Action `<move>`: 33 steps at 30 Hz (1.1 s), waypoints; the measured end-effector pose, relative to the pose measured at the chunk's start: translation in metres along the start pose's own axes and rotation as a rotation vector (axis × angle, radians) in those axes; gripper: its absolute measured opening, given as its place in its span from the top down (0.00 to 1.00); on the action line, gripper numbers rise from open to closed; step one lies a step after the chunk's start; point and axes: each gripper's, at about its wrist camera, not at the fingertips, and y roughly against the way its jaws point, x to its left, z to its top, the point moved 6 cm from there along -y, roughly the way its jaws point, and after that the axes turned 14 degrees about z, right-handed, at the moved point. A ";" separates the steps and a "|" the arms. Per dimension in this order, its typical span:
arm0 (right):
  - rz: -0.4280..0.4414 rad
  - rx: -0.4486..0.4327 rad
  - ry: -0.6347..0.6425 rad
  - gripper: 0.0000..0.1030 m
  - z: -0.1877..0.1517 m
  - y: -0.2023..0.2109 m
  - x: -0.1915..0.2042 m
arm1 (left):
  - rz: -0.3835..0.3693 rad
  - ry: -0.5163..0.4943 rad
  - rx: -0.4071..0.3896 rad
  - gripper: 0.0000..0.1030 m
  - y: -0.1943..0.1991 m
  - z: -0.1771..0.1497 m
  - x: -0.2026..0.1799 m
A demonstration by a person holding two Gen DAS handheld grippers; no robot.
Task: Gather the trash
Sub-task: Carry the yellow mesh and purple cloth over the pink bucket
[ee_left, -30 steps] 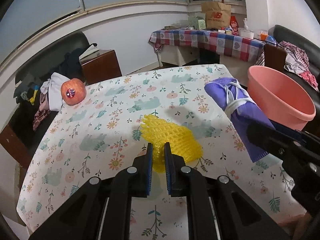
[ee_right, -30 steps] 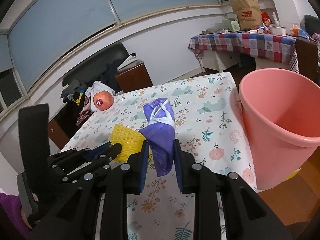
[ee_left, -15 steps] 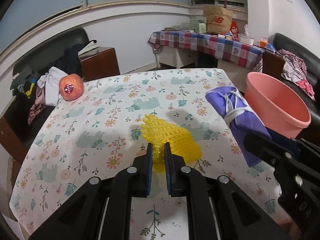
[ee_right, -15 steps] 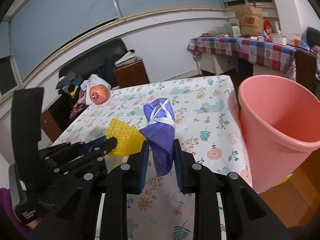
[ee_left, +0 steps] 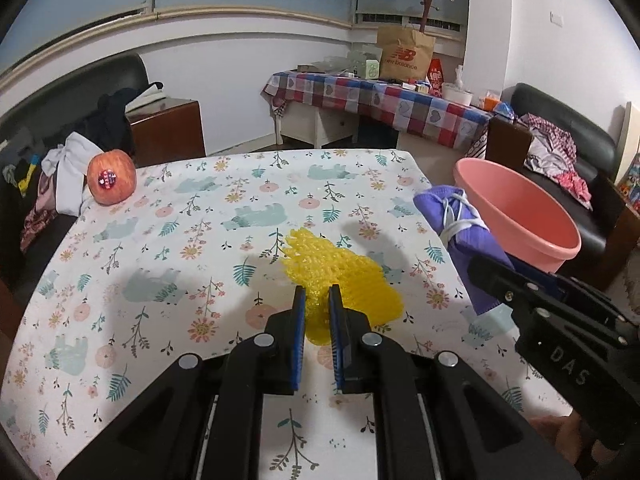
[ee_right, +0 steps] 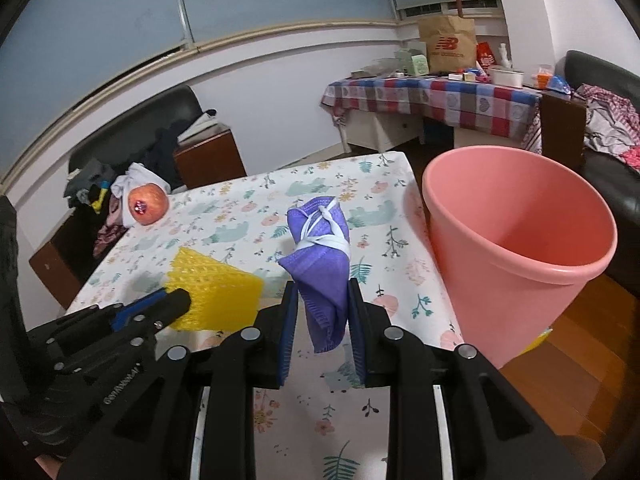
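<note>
Here we find the left gripper (ee_left: 317, 300) with its blue-padded fingers (ee_left: 299, 308) pinching the near end of the net (ee_left: 340, 280), a yellow foam mesh sleeve with an open, knobbly weave and a ragged far edge. The net lies flattened on the counter (ee_left: 160, 248), which is covered by a smooth white cloth printed with teal bears, pink flowers and leaves. In the right wrist view the net (ee_right: 216, 288) reads as a ribbed wedge with the left gripper's tip (ee_right: 176, 300) at its near corner.

The right gripper (ee_right: 323, 292) has its fingers (ee_right: 290, 312) closed on the mask (ee_right: 320, 256), a purple pleated fabric bundle wound crosswise with its own white elastic loops (the knot sits near the upper end). The bundle stands up from the fingers, its soft lower end hanging between them, and it appears clear of the counter. From the left wrist view the mask (ee_left: 460, 236) shows in front of the bin's near rim.

The bin (ee_right: 520, 248) is a round pink plastic pail with a rolled lip and smooth tapered walls, standing on the wooden floor just beside the counter's right edge.

At the counter's far left corner rests an apple (ee_left: 111, 182), round, red-orange, with a small sticker facing us.
</note>
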 end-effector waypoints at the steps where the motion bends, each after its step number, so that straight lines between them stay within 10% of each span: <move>1: -0.010 0.006 0.002 0.76 0.000 -0.001 0.000 | -0.003 0.009 -0.001 0.90 0.000 0.000 0.002; 21: 0.044 -0.027 -0.132 0.76 0.004 0.008 -0.020 | -0.037 0.003 0.086 0.90 -0.012 0.007 -0.008; 33: -0.137 -0.102 -0.179 0.76 0.031 0.052 -0.081 | -0.131 -0.080 0.076 0.90 -0.008 0.043 -0.076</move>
